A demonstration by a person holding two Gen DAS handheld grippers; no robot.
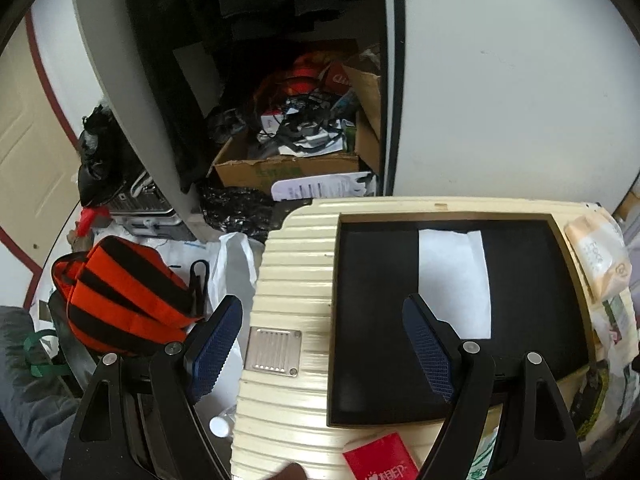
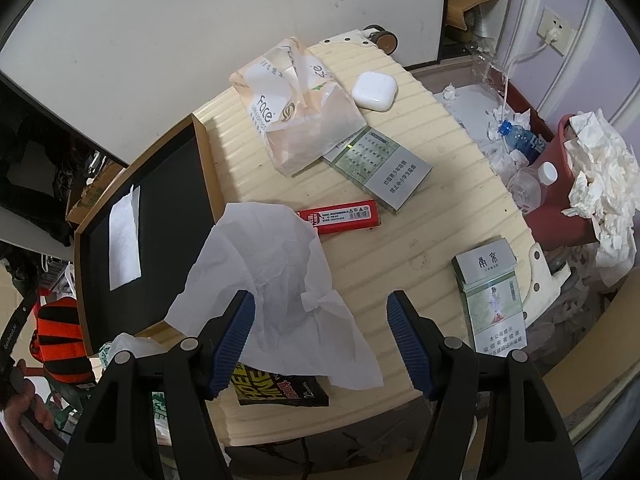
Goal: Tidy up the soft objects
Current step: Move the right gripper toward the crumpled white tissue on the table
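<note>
Right hand-held gripper: mine, spread over crumpled tissue.
Left hand-held gripper: mine, spread, empty.
Tray: one flat tissue.

Red lighter, white earbud case

A white wall fills the right of the left wrist view, beside a dark open closet with a cardboard box of clutter on its floor. At far left stands a cream panelled door with a dark red frame. In the right wrist view the wall looks pale lilac, perhaps from the lighting, and carries a wall socket with a white plug in it. Below it a red bin stands on the littered floor. Light is soft and even.
</note>
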